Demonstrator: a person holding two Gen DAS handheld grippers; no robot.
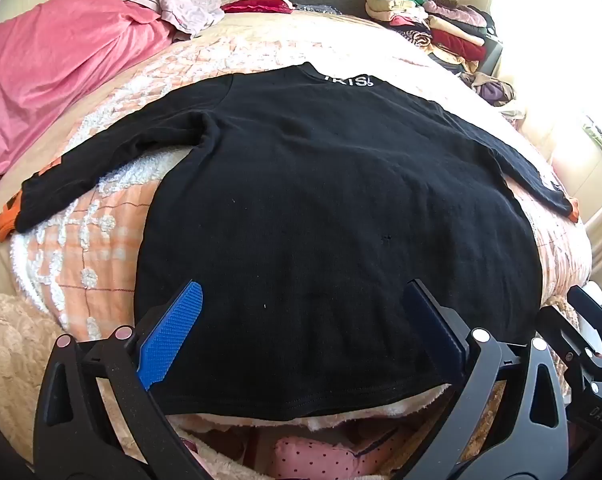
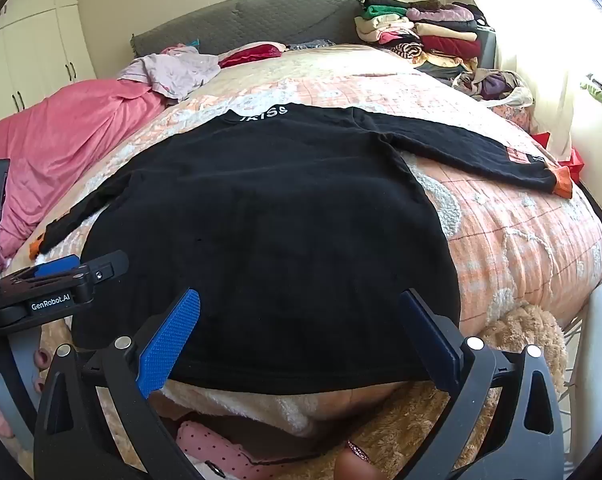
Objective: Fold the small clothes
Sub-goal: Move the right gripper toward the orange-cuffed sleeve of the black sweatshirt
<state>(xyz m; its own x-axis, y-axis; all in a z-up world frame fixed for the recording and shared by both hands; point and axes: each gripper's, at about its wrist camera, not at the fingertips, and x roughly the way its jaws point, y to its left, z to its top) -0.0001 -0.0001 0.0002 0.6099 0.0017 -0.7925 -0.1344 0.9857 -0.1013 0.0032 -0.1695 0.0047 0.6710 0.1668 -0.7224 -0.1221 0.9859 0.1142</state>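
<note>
Nearest, both grippers hang over the shirt's hem, angled downward: the left gripper (image 1: 301,324) and right gripper (image 2: 299,330) each with jaws spread wide, nothing between them. The black shirt (image 1: 321,200) lies flat on the bed (image 2: 521,240), sleeves spread, so no fold is made yet. Beyond, folded clothes (image 2: 421,32) are stacked by the headboard.

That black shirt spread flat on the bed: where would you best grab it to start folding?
Probably at a sleeve cuff. The black shirt lies flat with both sleeves spread; the orange cuff lies at the sleeve's free end, easy to pinch. Bring the open right gripper in from the shirt's outer side and carry the sleeve across the body.
</note>
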